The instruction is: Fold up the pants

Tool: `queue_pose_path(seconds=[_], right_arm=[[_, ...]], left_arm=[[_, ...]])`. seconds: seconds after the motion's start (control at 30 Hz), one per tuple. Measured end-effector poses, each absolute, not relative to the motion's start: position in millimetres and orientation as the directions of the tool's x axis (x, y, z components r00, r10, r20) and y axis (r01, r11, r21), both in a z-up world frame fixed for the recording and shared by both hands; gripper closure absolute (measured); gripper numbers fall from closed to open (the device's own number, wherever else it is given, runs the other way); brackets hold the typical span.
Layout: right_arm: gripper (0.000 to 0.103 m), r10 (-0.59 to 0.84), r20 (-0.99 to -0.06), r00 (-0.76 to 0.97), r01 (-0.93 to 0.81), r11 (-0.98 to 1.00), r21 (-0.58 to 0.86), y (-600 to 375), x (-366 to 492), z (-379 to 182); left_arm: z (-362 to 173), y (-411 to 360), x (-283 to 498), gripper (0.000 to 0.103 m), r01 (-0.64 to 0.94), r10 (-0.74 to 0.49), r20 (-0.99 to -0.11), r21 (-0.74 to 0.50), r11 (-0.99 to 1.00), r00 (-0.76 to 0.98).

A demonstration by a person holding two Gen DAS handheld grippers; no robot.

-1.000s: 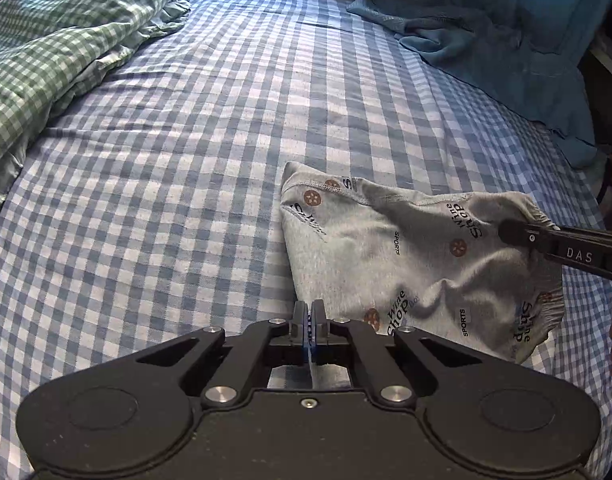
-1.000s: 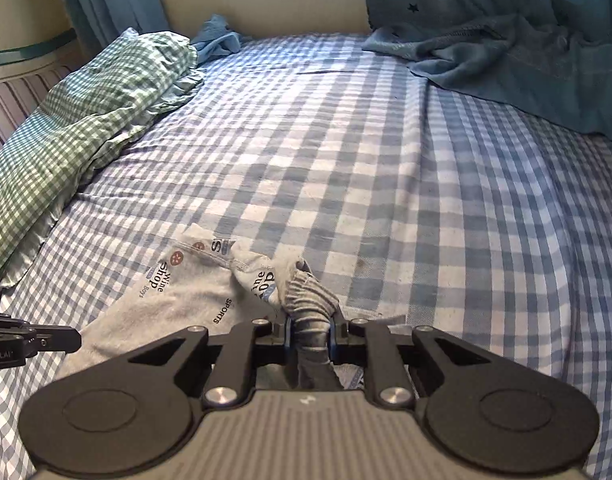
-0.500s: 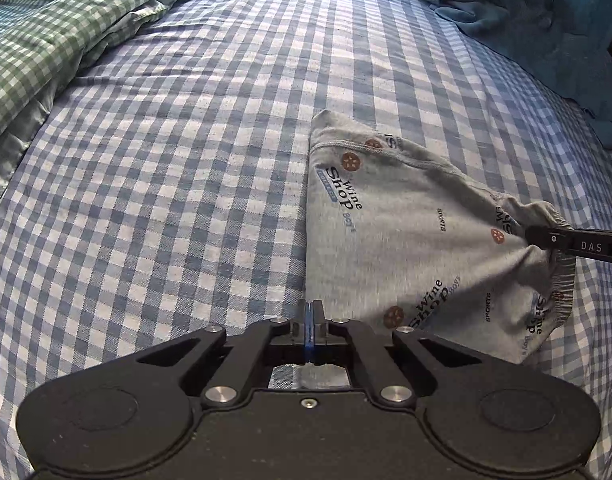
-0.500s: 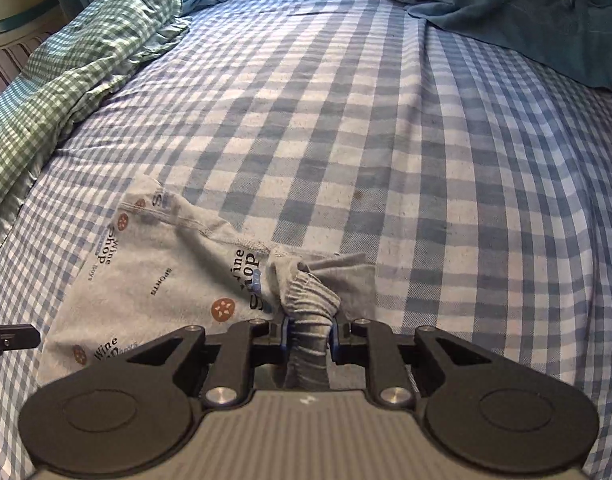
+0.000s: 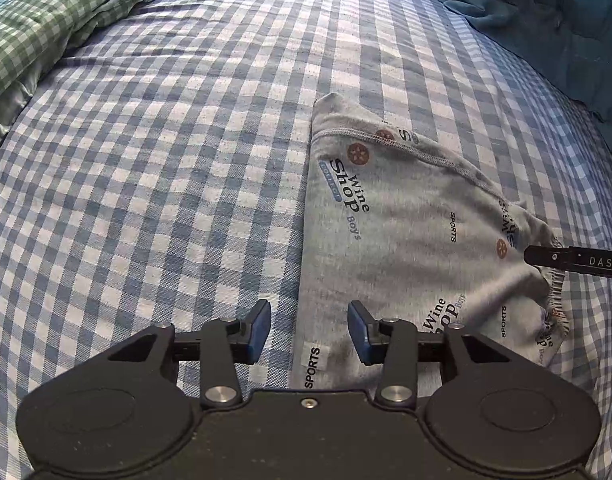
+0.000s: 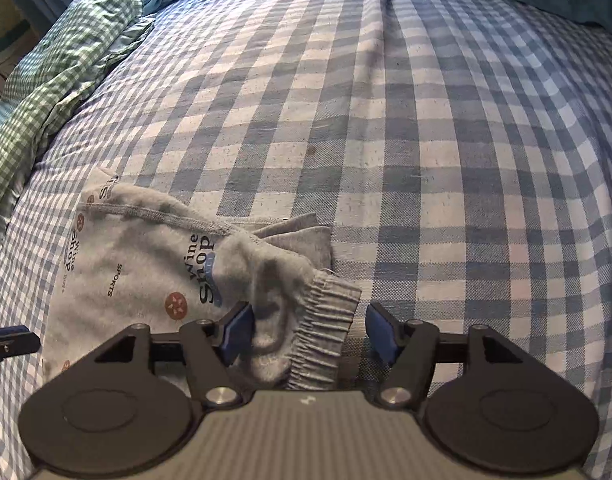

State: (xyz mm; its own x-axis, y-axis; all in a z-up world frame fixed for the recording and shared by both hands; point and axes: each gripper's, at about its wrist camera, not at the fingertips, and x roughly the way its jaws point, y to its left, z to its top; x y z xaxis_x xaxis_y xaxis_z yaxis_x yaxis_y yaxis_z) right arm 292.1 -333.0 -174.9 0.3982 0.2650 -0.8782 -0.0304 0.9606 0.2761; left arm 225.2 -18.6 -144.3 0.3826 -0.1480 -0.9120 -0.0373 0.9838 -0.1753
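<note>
Small grey printed cotton pants [image 5: 406, 236] lying folded flat on the blue checked bed sheet [image 5: 165, 200], at 1 o'clock from the left hand-held gripper [image 5: 310, 332]. Both just opened, letting go (fold laid down): right hand-held gripper [image 6: 306, 330] wide around the ribbed cuff [image 6: 326, 332], not squeezing.

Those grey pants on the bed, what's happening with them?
A person is folding the grey pants on the checked bed sheet, with tongs in each hand. The pants lie folded over on the sheet. Both tongs have just been opening. The left tongs stand open over the near edge of the pants. The right tongs are open too, with the bunched ribbed waistband still sitting between them, no longer squeezed.
</note>
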Motion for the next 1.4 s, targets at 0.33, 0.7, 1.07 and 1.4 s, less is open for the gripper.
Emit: queue_pose_path(seconds=[0.33,0.7,1.07,1.4], right_arm=[[0.085,0.313,-0.857,0.410,-0.011,0.941,0.338,-334,286,-175],[0.093,0.298,-0.828,0.475,-0.177,0.954,0.242,-287,285,-106],[0.087,0.306,-0.846,0.436,-0.188,0.951,0.246,-228,310,-111],[0.030,0.240,-0.813,0.531,-0.150,0.971,0.188,-232,252,-85]], left_arm=[[-156,-27,233,0.092,-0.035,-0.153,-0.937,-0.172,0.984,0.314],[-97,-12,225,0.096,-0.018,-0.159,-0.881,-0.187,0.982,0.446],[-102,36,216,0.095,-0.108,-0.072,-0.888,-0.135,0.985,0.454],[-90,43,174,0.046,-0.134,-0.061,-0.880,-0.140,0.981,0.472]])
